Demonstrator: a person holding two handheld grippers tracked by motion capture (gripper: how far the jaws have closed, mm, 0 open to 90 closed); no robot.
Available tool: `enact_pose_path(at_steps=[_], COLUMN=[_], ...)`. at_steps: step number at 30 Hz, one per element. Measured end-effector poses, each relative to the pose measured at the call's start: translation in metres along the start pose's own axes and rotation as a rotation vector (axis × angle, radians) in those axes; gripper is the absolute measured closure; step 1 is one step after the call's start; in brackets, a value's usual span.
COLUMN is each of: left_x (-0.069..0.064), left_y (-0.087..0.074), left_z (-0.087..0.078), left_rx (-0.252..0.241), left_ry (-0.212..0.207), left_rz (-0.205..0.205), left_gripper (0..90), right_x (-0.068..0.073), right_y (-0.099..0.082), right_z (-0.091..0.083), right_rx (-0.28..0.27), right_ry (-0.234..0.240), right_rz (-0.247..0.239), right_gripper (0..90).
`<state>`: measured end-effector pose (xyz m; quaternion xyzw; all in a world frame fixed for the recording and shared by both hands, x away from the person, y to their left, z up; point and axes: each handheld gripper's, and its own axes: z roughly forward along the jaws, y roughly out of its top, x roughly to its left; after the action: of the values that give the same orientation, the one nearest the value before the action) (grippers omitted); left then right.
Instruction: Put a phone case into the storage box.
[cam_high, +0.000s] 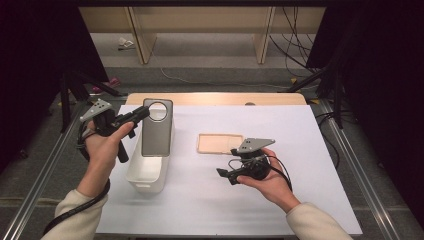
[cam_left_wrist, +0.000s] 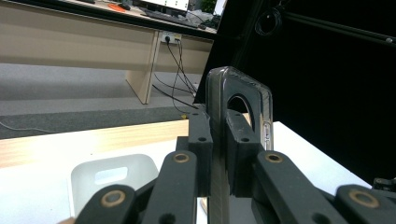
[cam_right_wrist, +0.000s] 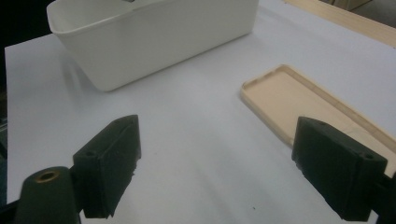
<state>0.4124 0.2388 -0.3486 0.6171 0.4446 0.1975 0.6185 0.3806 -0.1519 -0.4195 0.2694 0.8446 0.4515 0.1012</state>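
White paper-covered table; pale wooden desk legs and cables beyond

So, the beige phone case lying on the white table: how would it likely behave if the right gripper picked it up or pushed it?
The beige phone case is a thin, shallow shell, so probably light and somewhat flexible under pinch. It lies flat, open side up, on the smooth white table, so a push would likely slide it rather than tip it. Its low rim offers the open right gripper little to grab.
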Motion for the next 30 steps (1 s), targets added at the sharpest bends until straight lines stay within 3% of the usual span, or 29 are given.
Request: enact_pose_path(at_steps=[30], left_x=[0.018], left_y=[0.004], left_z=[0.002], left_rx=[-0.003], left_ry=[0.012], left_rz=[-0.004], left_gripper=[81.8], right_x=[0.001], right_y=[-0.002], right_z=[0.0], right_rx=[-0.002], right_ry=[0.007], right_rz=[0.014], right_gripper=[16.3])
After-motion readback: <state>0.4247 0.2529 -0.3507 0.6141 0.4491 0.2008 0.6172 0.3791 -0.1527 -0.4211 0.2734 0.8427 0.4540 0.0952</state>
